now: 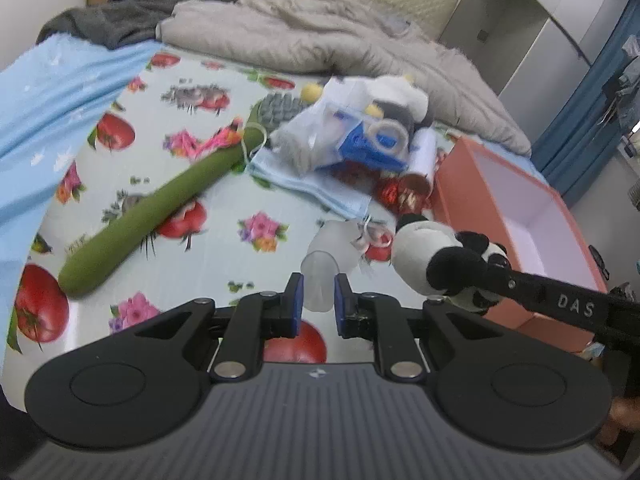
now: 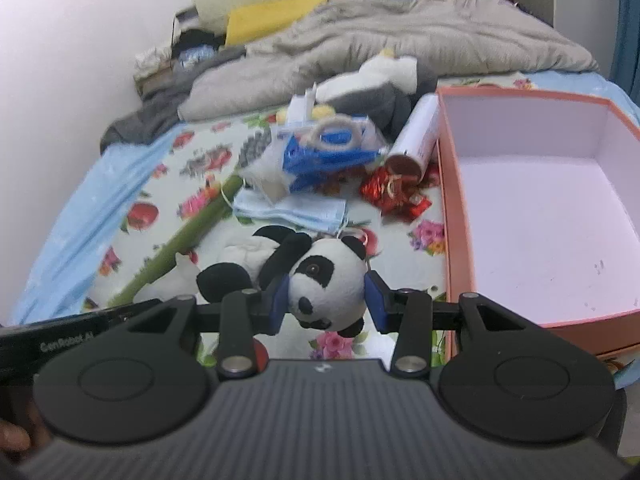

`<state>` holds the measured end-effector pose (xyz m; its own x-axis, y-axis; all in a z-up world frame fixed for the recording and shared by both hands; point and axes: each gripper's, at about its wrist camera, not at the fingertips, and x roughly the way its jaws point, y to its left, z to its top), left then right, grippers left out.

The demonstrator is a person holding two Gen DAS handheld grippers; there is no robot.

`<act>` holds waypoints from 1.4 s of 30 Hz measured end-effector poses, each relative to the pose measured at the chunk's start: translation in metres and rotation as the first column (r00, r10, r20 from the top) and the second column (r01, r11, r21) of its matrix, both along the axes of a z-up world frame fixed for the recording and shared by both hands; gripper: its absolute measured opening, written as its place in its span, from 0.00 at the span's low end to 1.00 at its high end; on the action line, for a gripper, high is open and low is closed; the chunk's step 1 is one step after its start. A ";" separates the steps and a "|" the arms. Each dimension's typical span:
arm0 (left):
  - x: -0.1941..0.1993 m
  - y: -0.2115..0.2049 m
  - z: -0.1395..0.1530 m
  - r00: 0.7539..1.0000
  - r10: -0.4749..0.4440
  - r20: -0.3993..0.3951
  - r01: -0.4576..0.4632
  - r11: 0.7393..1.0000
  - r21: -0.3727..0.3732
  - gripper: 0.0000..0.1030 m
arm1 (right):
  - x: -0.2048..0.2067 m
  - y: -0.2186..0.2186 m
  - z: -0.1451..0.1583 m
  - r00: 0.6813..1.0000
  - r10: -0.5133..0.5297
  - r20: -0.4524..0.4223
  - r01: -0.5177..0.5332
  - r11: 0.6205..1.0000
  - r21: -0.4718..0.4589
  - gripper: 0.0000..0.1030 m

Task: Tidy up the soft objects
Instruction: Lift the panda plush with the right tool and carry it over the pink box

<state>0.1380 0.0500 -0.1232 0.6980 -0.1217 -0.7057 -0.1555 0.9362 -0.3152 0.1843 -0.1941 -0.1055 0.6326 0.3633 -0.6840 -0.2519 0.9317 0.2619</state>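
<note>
An open pink box (image 2: pixel 452 216) stands on the bed (image 1: pixel 224 208), at the right of the clutter; its pale lining shows bare except for a few small dark specks near the front corner. The right gripper (image 2: pixel 325 300) clamps a plush panda (image 2: pixel 320 280) by the head, blue pads pressing both cheeks, and the toy hangs above the flowered sheet just left of the box's near wall. In the left wrist view the same panda sits at the tip of the right gripper's arm, in front of the box. The left gripper (image 1: pixel 318 300) stands narrow, its pads closed on a translucent whitish soft object (image 1: pixel 320 280) whose kind I cannot tell. Beyond lie a long green plush stick (image 1: pixel 160 208), a folded blue face mask (image 1: pixel 316 188), a clear bag with a blue toy inside (image 1: pixel 360 136), red foil wrappers (image 2: pixel 392 192), a white cylinder (image 2: pixel 416 132) and a white-and-grey plush (image 2: pixel 380 80). A grey quilt (image 1: pixel 320 32) is heaped at the far end.
</note>
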 end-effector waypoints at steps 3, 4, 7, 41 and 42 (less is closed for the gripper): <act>-0.001 -0.006 0.013 1.000 -0.007 0.022 0.007 1.000 0.004 0.18 | -0.008 -0.009 0.006 1.000 -0.017 0.017 0.017 1.000 0.021 0.43; -0.002 -0.008 0.018 0.999 -0.011 0.031 0.011 1.000 0.005 0.18 | -0.011 -0.011 0.008 1.000 -0.020 0.022 0.019 0.999 0.028 0.43; -0.004 -0.016 0.031 0.998 -0.021 0.052 0.020 1.000 0.010 0.18 | -0.018 -0.016 0.017 0.999 -0.022 0.047 0.020 0.999 0.035 0.43; 0.108 -0.142 0.135 0.933 -0.297 0.204 0.290 0.955 0.060 0.20 | 0.037 -0.134 0.100 0.938 -0.181 0.295 0.190 0.982 0.000 0.43; 0.113 -0.149 0.133 0.930 -0.309 0.199 0.303 0.951 0.058 0.20 | 0.041 -0.139 0.098 0.938 -0.189 0.290 0.199 0.980 -0.004 0.43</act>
<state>0.2514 -0.0985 0.0094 0.7585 -0.3357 -0.5585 0.2044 0.9364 -0.2853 0.2251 -0.3333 -0.0079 0.8595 0.1943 -0.4727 -0.1252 0.9768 0.1739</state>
